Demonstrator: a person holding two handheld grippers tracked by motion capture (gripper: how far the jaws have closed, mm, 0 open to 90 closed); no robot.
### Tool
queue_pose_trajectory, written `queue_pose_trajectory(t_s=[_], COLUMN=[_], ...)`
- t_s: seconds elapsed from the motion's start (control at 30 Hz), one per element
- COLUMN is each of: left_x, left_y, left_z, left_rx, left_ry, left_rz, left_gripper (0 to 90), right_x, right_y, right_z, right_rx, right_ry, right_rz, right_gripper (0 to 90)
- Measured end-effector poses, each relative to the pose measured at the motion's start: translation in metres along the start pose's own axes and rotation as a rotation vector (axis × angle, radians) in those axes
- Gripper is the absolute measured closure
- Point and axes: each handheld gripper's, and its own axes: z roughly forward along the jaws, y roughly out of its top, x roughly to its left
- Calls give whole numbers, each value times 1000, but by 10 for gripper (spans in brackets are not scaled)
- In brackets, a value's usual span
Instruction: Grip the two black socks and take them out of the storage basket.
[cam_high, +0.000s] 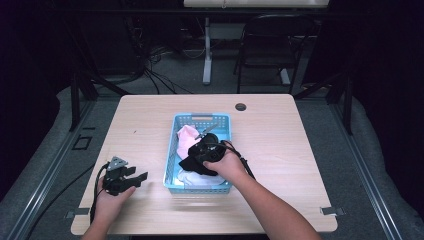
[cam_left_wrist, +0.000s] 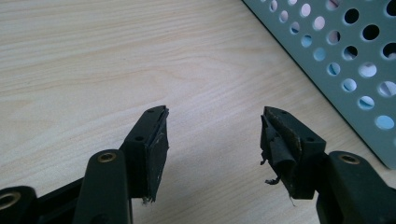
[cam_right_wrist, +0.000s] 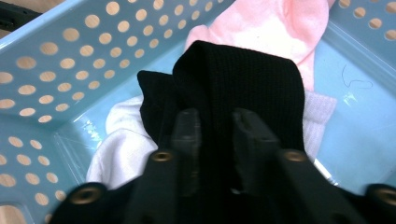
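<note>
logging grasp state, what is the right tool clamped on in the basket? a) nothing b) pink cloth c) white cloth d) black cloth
d: in the right gripper view the right tool has its jaws pinched on the black cloth, above the white cloth and pink cloth in the blue basket.

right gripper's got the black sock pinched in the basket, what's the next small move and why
Probably lift the right gripper straight up. Its jaws are shut on the black sock, which lies on the white sock and pink sock inside the blue basket. Rising clears the perforated walls before any sideways move. The left gripper waits open over the table.
</note>
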Motion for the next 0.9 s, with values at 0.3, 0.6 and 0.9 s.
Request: queue_pose_trajectory(t_s=[0.3,0.6,0.9], left_x=[0,0,0], left_y=[0,0,0], left_z=[0,1,2], left_rx=[0,7,11], left_ry=[-1,-1,2], left_rz=[0,3,3], left_gripper=[418,418,418], right_x=[-3,0,0], right_y=[0,4,14], right_z=[-7,-39,-77], right_rx=[-20,-98,-175], right_ry=[-2,11,23], right_rz=[1,-12,-14], right_gripper=[832,835,834])
